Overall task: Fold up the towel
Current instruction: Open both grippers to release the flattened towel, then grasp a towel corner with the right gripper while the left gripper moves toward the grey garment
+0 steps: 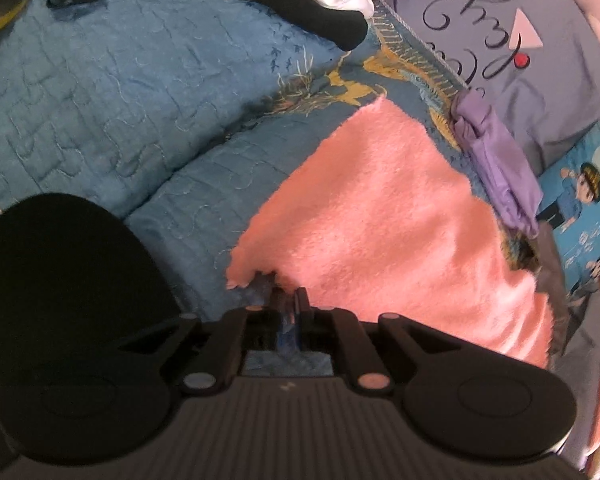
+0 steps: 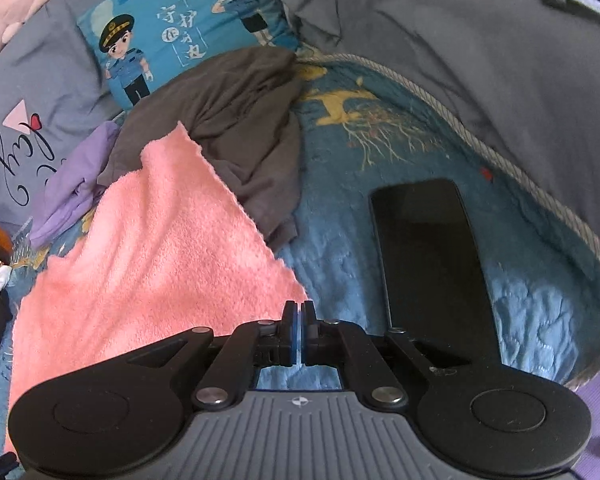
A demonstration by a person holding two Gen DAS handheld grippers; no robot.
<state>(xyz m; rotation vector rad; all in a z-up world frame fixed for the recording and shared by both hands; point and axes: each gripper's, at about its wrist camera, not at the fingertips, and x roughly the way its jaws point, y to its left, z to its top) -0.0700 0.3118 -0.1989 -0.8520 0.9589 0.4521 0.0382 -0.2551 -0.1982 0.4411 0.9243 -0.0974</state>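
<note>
In my left wrist view, the pink towel [image 1: 380,220] spreads from the lower centre up and to the right across the blue quilt [image 1: 112,92], its long run slanting toward the upper right of the frame. My left gripper [image 1: 289,294] sits at the towel's ragged near corner, jaws pressed nearly together. The pink edge curls right at the fingertips, but I cannot tell whether any of it is actually pinched between them. Along the towel's right edge lies a bunched purple cloth [image 1: 496,160].

In my right wrist view, the same towel [image 2: 148,248] fills the left half, narrowing to a point that ends just up and left of my right gripper [image 2: 299,308]. Those jaws are pressed together on nothing that I can see; the corner lies beside them, not between. A grey garment [image 2: 236,120] overlaps the towel's far end, and a dark phone [image 2: 428,256] lies flat to the right, apart from the towel.

I judge both grippers to stand at the near edge, one per corner, so the fold would run away from me. The towel's far edge is hidden under the grey garment, and its left side is cut off by the frame.
</note>
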